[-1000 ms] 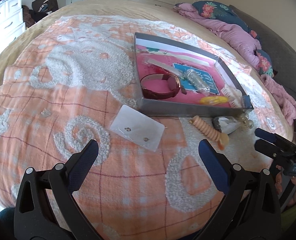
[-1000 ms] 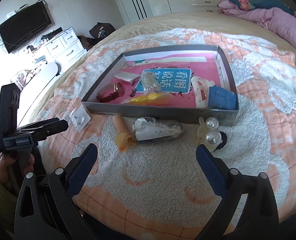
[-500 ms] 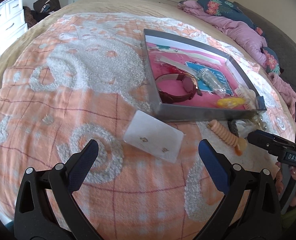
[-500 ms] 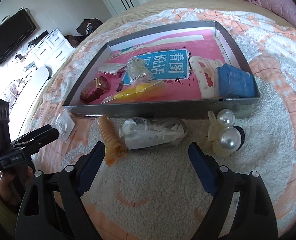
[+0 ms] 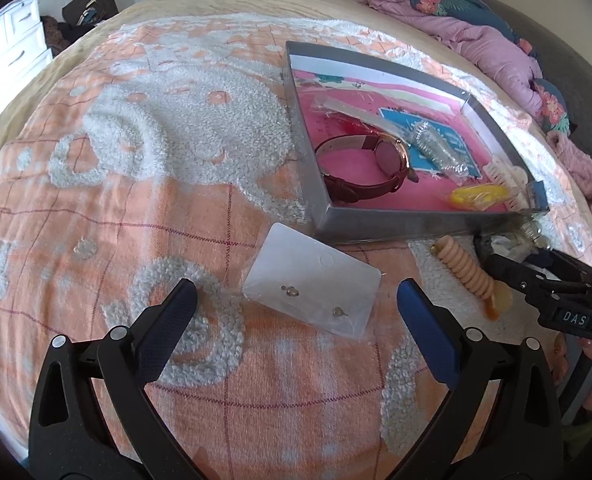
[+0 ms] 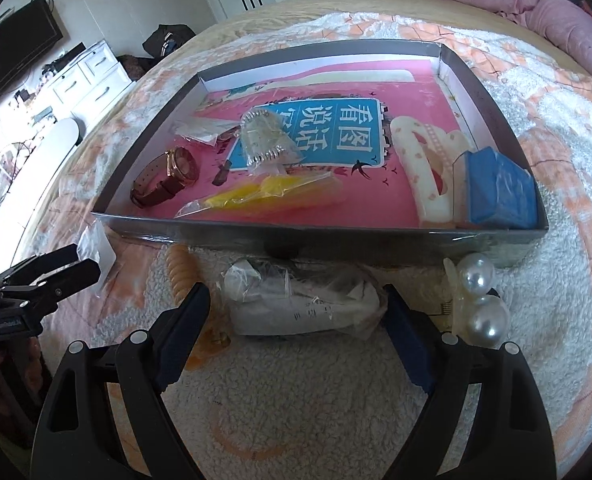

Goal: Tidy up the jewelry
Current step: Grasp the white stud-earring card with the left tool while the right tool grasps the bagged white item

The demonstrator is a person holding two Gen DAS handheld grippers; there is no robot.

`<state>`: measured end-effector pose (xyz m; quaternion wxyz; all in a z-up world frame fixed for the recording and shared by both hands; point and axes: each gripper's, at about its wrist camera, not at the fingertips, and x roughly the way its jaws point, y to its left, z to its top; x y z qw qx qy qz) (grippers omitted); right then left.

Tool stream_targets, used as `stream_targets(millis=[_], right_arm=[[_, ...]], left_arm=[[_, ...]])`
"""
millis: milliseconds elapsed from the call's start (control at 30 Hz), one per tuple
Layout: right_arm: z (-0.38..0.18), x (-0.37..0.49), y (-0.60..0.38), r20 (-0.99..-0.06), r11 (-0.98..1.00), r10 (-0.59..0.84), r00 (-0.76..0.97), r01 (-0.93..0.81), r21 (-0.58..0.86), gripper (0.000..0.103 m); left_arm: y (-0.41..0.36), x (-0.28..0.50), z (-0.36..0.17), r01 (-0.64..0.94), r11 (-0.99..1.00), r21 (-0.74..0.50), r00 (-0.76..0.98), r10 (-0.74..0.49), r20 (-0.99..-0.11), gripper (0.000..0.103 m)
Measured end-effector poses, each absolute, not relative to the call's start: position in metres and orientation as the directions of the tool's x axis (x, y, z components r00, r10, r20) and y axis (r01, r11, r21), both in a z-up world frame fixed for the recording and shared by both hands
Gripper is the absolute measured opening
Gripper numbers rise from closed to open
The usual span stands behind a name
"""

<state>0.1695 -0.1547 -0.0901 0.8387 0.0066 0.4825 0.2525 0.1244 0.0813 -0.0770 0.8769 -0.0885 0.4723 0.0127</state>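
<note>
A grey box (image 5: 395,222) with a pink floor lies on the bed and holds a brown watch (image 5: 365,168), a yellow bagged item (image 5: 477,196), a cream hair claw (image 6: 427,164) and a blue box (image 6: 499,190). My left gripper (image 5: 296,304) is open, low over a clear bag of earrings (image 5: 311,290). My right gripper (image 6: 296,312) is open, its fingers either side of a clear bag with a white item (image 6: 303,300). A peach spiral clip (image 5: 465,270) and a pearl clip (image 6: 477,296) lie in front of the box.
The bedspread (image 5: 136,160) is orange and white with raised fluffy patches. A pink quilt (image 5: 491,40) lies bunched at the far right. White drawers (image 6: 88,80) and a TV (image 6: 12,52) stand beyond the bed's left side.
Both grippers have moved forward and down. The earring bag now lies between my left fingers, and the bag with the white item between my right fingers. Both stay open.
</note>
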Motion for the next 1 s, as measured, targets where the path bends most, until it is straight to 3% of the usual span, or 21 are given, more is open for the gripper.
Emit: stream_targets(millis=[100,300,433,533,633,1000], right_arm=[[-0.093,0.169,-0.152,-0.809,0.877,0.405,0.426,-0.432,0.212,0.078],[-0.093,0.168,-0.157,-0.794,0.872,0.419,0.44,-0.44,0.216,0.073],[-0.09,0.167,-0.162,-0.783,0.866,0.443,0.437,-0.436,0.247,0.073],[-0.087,0.163,-0.169,-0.774,0.859,0.465,0.43,-0.431,0.276,0.073],[-0.084,0.157,-0.173,-0.765,0.851,0.484,0.425,-0.433,0.298,0.073],[-0.06,0.131,-0.176,-0.718,0.798,0.559,0.415,-0.505,0.329,0.073]], left_arm=[[0.076,0.128,-0.079,-0.09,0.991,-0.098,0.552,-0.032,-0.833,0.094],[0.062,0.134,-0.083,-0.039,0.999,-0.008,0.554,0.015,-0.832,0.094],[0.059,0.136,-0.086,-0.017,1.0,0.021,0.561,0.027,-0.827,0.079],[0.058,0.134,-0.085,-0.01,1.0,0.015,0.569,0.018,-0.822,0.069],[0.059,0.133,-0.084,-0.01,1.0,0.003,0.575,0.008,-0.818,0.066],[0.06,0.099,-0.055,0.006,0.993,-0.121,0.628,-0.098,-0.772,0.065]])
